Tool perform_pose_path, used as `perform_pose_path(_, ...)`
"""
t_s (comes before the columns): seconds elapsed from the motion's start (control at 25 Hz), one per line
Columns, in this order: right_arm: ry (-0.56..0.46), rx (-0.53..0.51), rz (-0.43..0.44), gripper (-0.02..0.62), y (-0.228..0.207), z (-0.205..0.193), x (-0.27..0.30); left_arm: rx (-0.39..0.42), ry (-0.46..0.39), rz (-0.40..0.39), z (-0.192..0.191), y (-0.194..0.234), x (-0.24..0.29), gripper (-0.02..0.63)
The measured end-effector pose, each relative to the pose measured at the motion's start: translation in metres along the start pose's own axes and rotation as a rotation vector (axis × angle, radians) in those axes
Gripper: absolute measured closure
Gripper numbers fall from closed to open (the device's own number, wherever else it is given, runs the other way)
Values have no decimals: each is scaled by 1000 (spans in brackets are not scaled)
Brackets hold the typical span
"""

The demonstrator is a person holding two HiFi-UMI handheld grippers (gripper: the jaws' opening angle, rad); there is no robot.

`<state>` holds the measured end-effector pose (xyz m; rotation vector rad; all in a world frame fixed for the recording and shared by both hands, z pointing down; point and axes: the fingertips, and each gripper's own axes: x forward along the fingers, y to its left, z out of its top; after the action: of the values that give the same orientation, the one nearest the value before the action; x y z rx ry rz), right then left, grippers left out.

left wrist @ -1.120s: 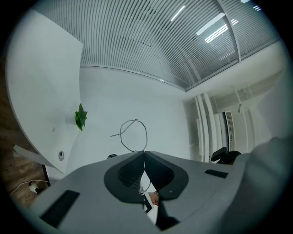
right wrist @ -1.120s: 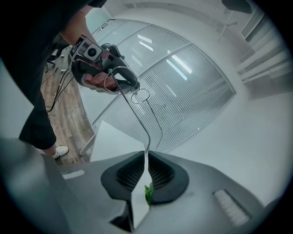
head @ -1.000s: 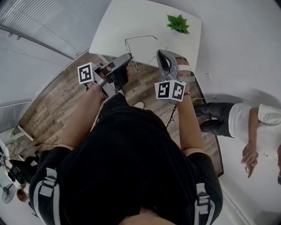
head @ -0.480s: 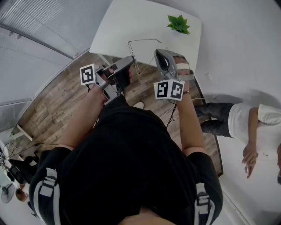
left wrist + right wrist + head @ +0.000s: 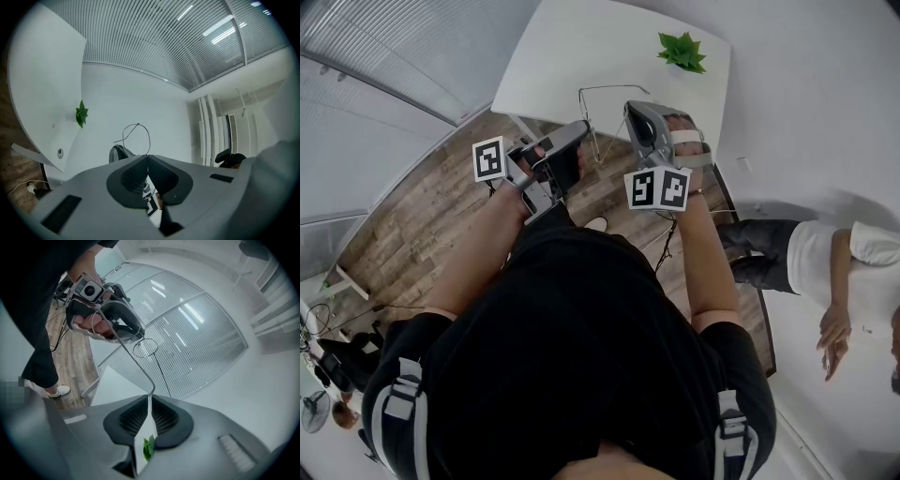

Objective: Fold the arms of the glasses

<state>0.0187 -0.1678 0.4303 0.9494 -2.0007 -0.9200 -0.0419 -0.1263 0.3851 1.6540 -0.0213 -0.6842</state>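
Wire glasses (image 5: 609, 86) tight in left tongs (image 5: 579, 127) and right tongs (image 5: 630, 111) — white table (image 5: 572, 47), plant (image 5: 681, 51) beyond

— Where is the white table (image 5: 572, 52) open to a hand?
— Across its left and middle. The plant (image 5: 681, 51) stands at its far right corner; the glasses (image 5: 609, 87) hang over its near edge.

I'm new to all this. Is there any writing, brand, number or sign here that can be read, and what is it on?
None: no words, numbers or brand names can be read.
Left marker cube, on the left gripper: black-and-white square pattern, not lettering.
Right marker cube, on the right gripper: the same kind of pattern.
Glasses and white table: no print shows.
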Motion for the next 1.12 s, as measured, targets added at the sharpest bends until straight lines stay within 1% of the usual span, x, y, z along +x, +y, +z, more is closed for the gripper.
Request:
perform_pose_path(0.52, -15, -54, 17, 558, 2, 16, 11, -8, 7, -14, -2, -2, 1, 595)
perform_pose_path(1.12, -37, -50, 25, 558, 3, 28, 19, -14, 14, -20, -4, -2, 5, 595)
